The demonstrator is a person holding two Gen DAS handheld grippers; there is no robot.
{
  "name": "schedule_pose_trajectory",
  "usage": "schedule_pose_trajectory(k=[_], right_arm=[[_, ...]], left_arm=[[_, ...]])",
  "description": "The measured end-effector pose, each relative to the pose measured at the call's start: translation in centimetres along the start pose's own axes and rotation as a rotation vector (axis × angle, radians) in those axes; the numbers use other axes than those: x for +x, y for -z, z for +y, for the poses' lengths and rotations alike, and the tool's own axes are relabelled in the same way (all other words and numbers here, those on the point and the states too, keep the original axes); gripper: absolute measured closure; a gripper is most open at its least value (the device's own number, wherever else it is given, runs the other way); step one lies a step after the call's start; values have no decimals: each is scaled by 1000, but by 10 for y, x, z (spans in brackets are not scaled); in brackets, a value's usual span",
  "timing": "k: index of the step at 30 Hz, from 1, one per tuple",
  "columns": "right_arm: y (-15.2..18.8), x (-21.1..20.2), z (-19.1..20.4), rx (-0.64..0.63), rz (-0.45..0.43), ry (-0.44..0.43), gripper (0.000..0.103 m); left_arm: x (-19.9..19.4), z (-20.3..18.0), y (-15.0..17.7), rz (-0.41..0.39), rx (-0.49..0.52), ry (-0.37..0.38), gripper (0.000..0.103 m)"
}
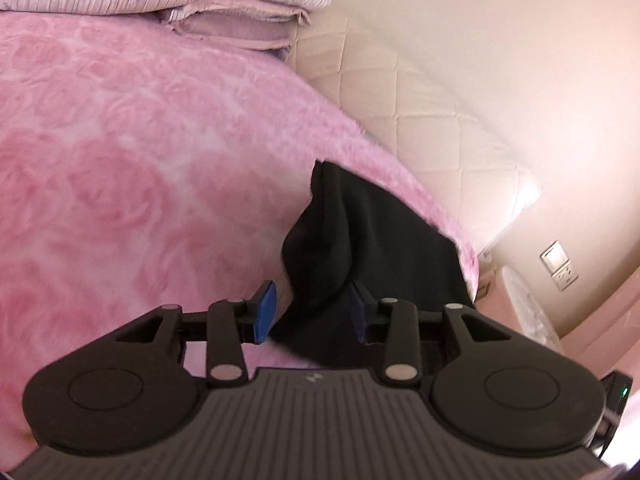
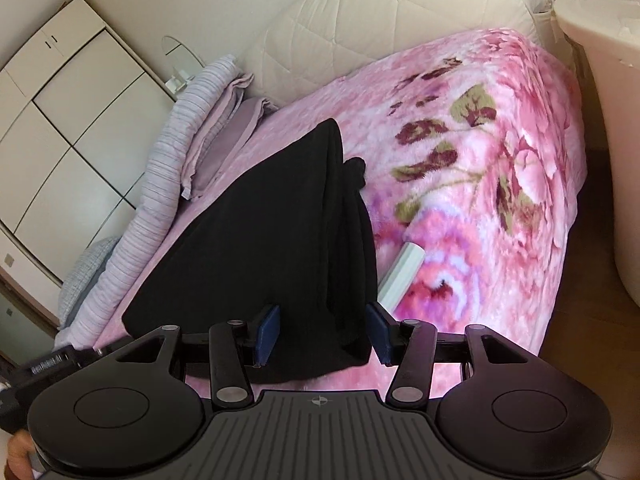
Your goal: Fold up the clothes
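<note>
A black garment (image 2: 272, 232) lies on a pink floral blanket (image 2: 480, 160) that covers a bed. In the right wrist view it is a folded, bunched strip running away from me. My right gripper (image 2: 323, 332) is open, with its blue pads (image 2: 267, 334) on either side of the garment's near end. In the left wrist view the black garment (image 1: 368, 248) shows as a raised fold near the blanket's (image 1: 140, 160) edge. My left gripper (image 1: 312, 316) is open, and the cloth's near end lies between its blue pads (image 1: 264, 312) and drapes over the right one.
Folded pale pink and striped bedding (image 2: 192, 148) is stacked at the bed's far side, also in the left wrist view (image 1: 224, 8). A white ribbed object (image 2: 400, 276) lies on the blanket right of the garment. A quilted headboard (image 2: 360, 20), a wardrobe (image 2: 72, 112) and a white tub (image 2: 608, 80) surround the bed.
</note>
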State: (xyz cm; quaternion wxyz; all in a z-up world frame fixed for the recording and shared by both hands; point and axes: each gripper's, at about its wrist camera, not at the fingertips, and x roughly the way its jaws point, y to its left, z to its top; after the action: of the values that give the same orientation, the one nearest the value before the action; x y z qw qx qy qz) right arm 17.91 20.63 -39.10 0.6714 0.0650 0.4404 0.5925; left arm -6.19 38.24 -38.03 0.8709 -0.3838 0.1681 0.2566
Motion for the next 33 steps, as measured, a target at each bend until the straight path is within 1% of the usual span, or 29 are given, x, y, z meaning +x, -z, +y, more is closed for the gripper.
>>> schedule_pose_trajectory(k=[1,2,3,4,5,6,8,9,11,12,14,16,17,20,22,23,24,25,26,27,28,30,32,33], right_arm=[[0,3,0,-12,3,5,52],[0,7,0,-26,6,12,55],[0,9,1,-47,10,19,80],[-1,11,2,-66,13,13,90],[-4,10,3,-90,9,17,93],[-7,10,5,-114,4,22,96],[-14,8,4,-130,-11,3,97],[-17,8,-1,-116,-16,-2,97],[-25,8,-11,-82,-23,-10,97],[-26,12,-17,-60,-12,-9,97],[-25,21,-27,-14,15,-6,97],[-23,22,-33,28,6,-19,97],[-23,20,-34,43,2,-21,97],[-24,17,-33,49,3,-13,96],[-26,14,-31,59,10,-15,92],[-27,12,-30,64,11,-15,87],[-27,7,-27,60,9,-9,77],[-26,2,-25,56,-1,3,72],[-24,-3,-24,60,-13,5,64],[-21,-8,-23,66,-27,5,59],[-19,-10,-23,75,-30,0,58],[-15,-10,-22,86,-21,-5,57],[-11,-6,-20,80,4,14,57],[-10,-3,-19,71,18,34,59]], left_arm=[[6,3,-3,0,-11,3,70],[13,7,-4,11,-30,9,71],[17,12,-3,21,-56,30,81],[19,19,-3,28,-96,77,93],[19,27,-3,29,-146,118,93],[19,35,-4,29,-178,141,95],[19,49,-8,30,-229,179,97],[19,58,-9,36,-255,197,97],[21,71,-8,65,-294,217,98],[22,72,-5,80,-293,212,98],[24,74,-6,81,-287,205,97],[28,77,-7,79,-283,198,97],[28,79,-10,73,-292,210,97],[26,75,-15,90,-262,203,94],[15,76,-13,74,-268,189,89],[7,79,-9,59,-299,189,88],[-1,84,-3,50,-348,201,82],[-5,87,5,53,-403,217,76],[-9,91,14,60,-460,234,75],[-10,91,21,67,-499,250,75],[-9,90,27,72,-521,262,75],[-3,85,34,73,-527,274,75],[6,78,35,77,-494,263,76],[11,75,33,80,-454,245,89]])
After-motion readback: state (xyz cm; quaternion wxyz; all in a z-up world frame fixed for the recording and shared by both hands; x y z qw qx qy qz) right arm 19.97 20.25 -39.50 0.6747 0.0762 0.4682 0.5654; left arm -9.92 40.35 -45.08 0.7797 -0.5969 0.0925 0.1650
